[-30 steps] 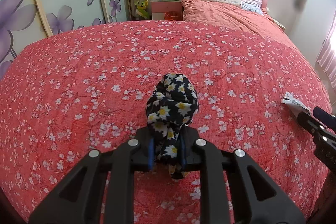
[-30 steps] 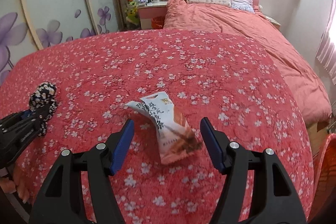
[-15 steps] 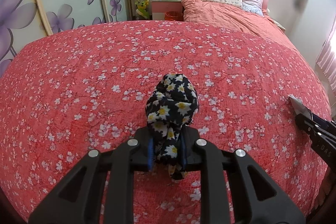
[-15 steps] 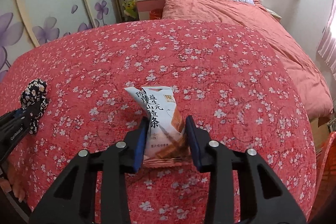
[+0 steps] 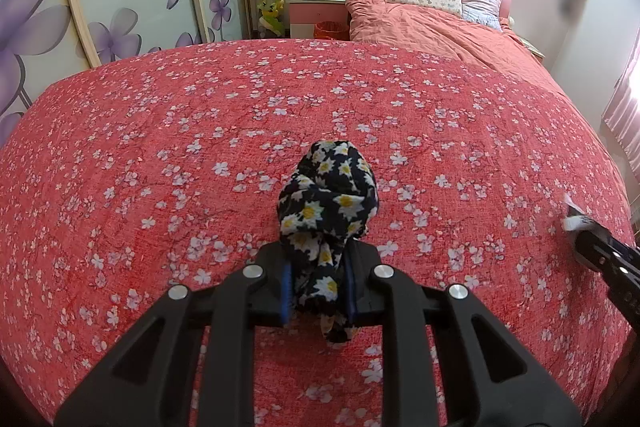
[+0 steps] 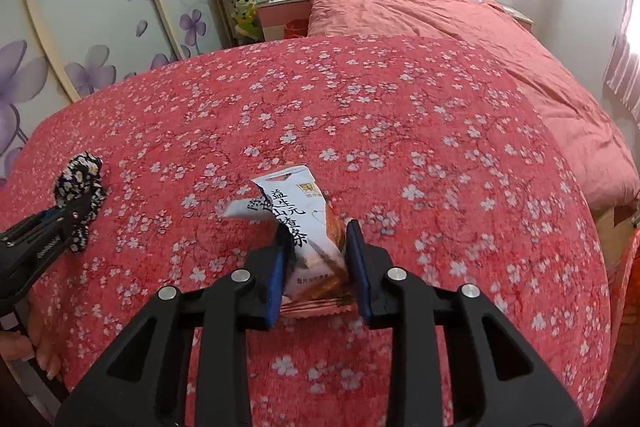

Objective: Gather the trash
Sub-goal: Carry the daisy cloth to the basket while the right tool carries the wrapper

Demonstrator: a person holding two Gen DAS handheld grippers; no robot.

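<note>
The left hand-held gripper (image 5: 316, 287) is clenched on a wad of black cloth (image 5: 328, 203) printed with white daisies; the cloth bulges up above the blue pads, and a short tail of it hangs below them. The right hand-held gripper (image 6: 318, 267) is clamped on a snack wrapper (image 6: 304, 223), white with dark Chinese characters and an orange lower part. The wrapper stands roughly upright between the pads, its torn top corner folded over to the left and its crimped bottom edge showing just under the fingers. Both grippers sit above a red cover (image 5: 200, 115) patterned with small white blossoms. In the right wrist view the left gripper and its cloth appear at the far left edge, well apart from the wrapper. In the left wrist view the right gripper's tip shows at the far right edge with a scrap of white wrapper on it. Beyond the cover is a bed (image 6: 440, 23) with a salmon quilt and two pillows, a pink nightstand (image 5: 316, 11) beside it, and a small orange bin (image 5: 330, 30) at the nightstand's foot.
</note>
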